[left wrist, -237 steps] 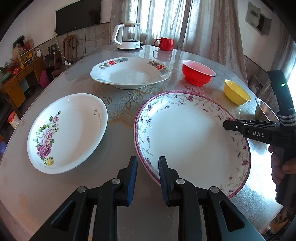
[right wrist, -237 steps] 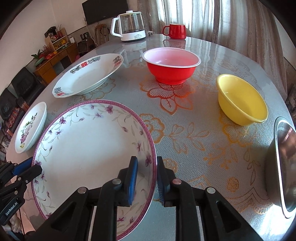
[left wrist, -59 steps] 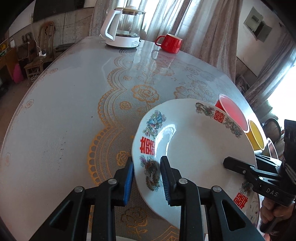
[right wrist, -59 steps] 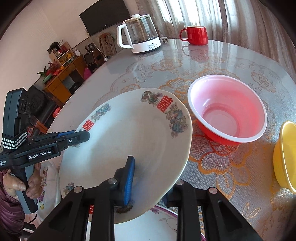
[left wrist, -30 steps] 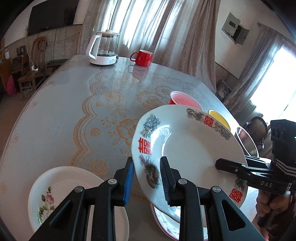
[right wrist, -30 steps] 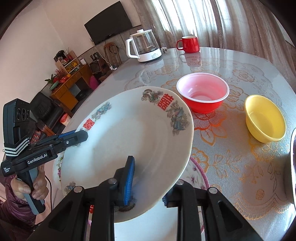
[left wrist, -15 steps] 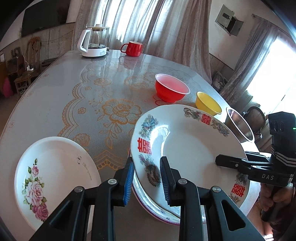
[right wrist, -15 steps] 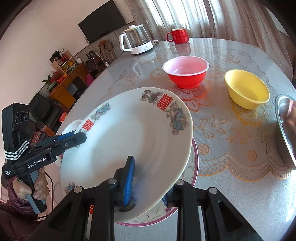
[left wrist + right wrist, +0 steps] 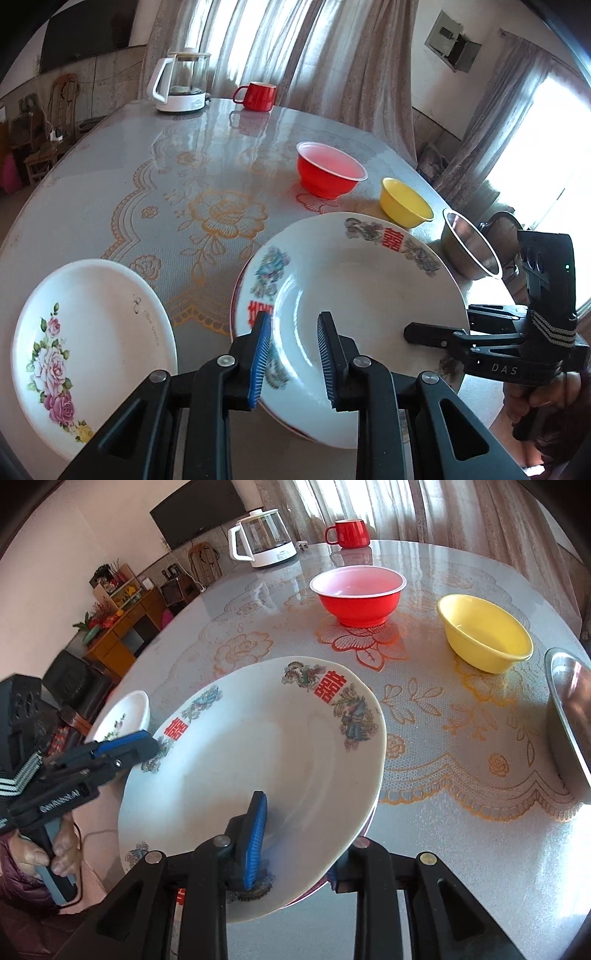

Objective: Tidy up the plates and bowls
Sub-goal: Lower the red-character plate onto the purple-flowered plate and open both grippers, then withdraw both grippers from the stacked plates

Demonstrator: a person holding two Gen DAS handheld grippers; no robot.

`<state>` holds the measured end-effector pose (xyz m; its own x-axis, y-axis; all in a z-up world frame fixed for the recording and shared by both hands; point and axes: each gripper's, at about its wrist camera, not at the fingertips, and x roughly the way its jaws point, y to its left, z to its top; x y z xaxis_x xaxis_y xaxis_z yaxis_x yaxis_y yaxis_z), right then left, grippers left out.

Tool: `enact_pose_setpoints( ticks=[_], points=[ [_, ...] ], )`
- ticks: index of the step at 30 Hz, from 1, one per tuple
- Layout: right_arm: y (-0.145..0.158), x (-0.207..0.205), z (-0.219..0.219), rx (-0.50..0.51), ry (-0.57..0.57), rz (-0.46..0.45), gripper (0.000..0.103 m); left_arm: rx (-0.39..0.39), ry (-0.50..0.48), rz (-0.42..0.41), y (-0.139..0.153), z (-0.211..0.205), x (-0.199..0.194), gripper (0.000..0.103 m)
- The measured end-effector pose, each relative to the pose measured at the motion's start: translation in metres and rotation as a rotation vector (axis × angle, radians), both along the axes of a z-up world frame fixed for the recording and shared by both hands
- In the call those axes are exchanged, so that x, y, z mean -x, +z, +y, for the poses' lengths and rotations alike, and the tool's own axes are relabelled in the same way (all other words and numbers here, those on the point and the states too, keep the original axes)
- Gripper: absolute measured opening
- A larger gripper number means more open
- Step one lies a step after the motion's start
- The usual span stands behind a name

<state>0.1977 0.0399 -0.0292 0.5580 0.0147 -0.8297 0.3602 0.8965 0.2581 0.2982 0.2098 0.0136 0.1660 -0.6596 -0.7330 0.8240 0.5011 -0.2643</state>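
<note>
grippers flank a dragon-and-phoenix plate [image 9: 258, 760] stacked on a purple-rimmed plate [image 9: 364, 829] at the table [image 9: 461, 830] edge: left gripper [image 9: 293, 354] clamps one rim, right gripper [image 9: 295, 843], jaws just easing apart, straddles the opposite rim, grip unclear.

A round worktop [image 9: 110, 177] covered with a glossy grey cloth printed with orange flowers is seen. Long beige curtains [image 9: 332, 62] are hung along the wall at 12 o'clock, and strong daylight is admitted through a window [image 9: 546, 155] at 3 o'clock. A flat black television [image 9: 199, 511] is mounted on the pale wall at 11 o'clock. A low wooden cabinet [image 9: 122, 635] laden with small ornaments is placed below it, and a dark sofa [image 9: 74, 683] is set at 9 o'clock.
</note>
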Motion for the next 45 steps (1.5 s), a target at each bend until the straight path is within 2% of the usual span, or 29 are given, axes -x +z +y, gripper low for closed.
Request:
enact_pose_setpoints(
  ticks=[2,4,6,8,15,25,33,36,45],
  points=[
    [0.001,-0.003,0.003,0.012,0.021,0.002,0.028,-0.023,0.007,-0.052,0.003,-0.005,0.006,0.025],
    [0.000,-0.006,0.004,0.009,0.035,0.001,0.032,-0.011,-0.010,-0.023,0.002,-0.006,0.008,0.025],
    [-0.003,-0.008,0.005,0.043,0.042,0.027,0.033,-0.023,0.000,-0.024,0.000,-0.006,0.009,0.025],
    [-0.006,-0.005,-0.001,0.024,0.021,0.026,0.034,-0.027,0.011,-0.017,-0.001,-0.003,0.008,0.025],
    [0.004,0.004,-0.012,0.054,-0.005,0.006,0.033,0.012,0.082,-0.016,0.005,0.017,-0.004,0.033],
    [0.015,0.004,-0.016,0.113,-0.044,-0.027,0.033,-0.007,0.141,0.015,-0.008,0.041,-0.019,0.040],
    [0.011,-0.001,-0.012,0.178,-0.040,-0.003,0.033,-0.016,0.086,0.060,-0.020,0.027,-0.011,0.040],
    [0.011,0.001,-0.014,0.198,-0.047,0.005,0.033,-0.024,0.068,0.045,-0.022,0.022,-0.004,0.043],
    [0.009,0.004,-0.017,0.194,-0.060,0.011,0.033,-0.036,0.039,0.051,-0.022,0.019,0.004,0.046]
  ],
)
